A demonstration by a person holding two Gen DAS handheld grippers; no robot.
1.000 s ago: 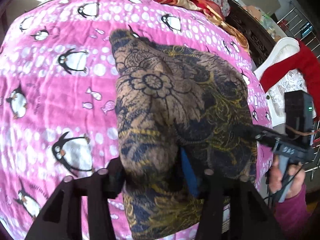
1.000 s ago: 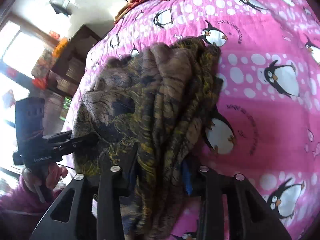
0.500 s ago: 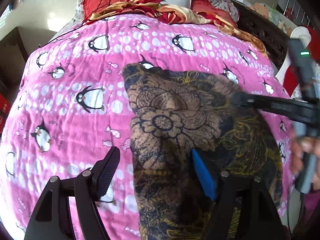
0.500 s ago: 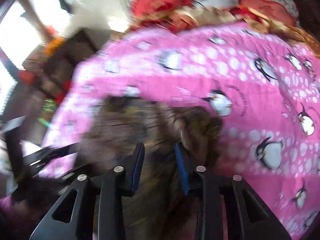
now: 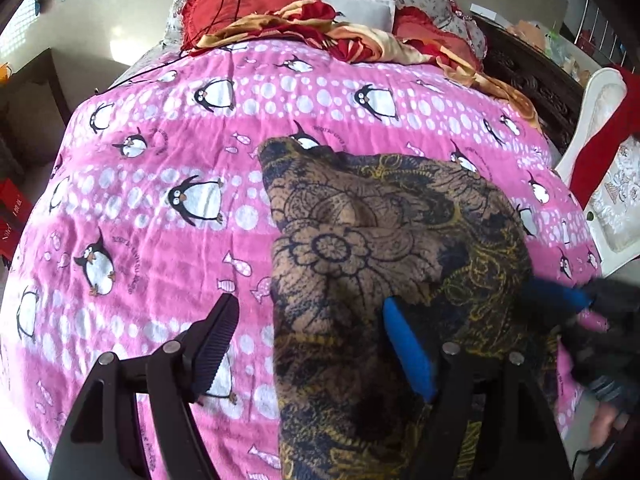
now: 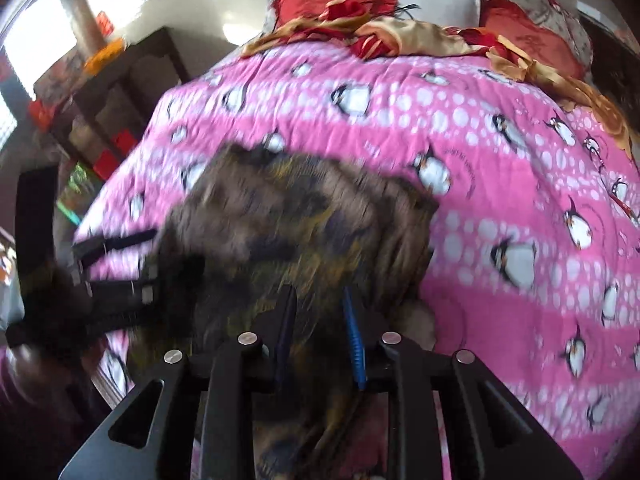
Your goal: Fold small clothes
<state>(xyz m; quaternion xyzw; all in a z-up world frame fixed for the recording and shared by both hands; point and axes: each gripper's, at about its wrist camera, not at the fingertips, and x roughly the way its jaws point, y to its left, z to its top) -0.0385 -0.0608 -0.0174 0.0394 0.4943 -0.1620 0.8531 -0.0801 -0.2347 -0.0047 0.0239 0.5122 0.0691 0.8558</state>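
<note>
Bed w/ pink penguin-print fleece blanket (image 5: 160, 240); red and gold bedding (image 5: 360, 36) heaped at the far end. Brown-and-black floral patterned garment (image 5: 380, 248) lies bunched on the blanket's near right part. Left tongs (image 5: 316, 344) stand wide, having just opened; black pad over bare blanket, blue pad on the cloth, no grip. Right tongs (image 6: 318, 320), blurred, jaws narrow w/ a fold of the garment between them; can't tell if the pads press it.
</note>
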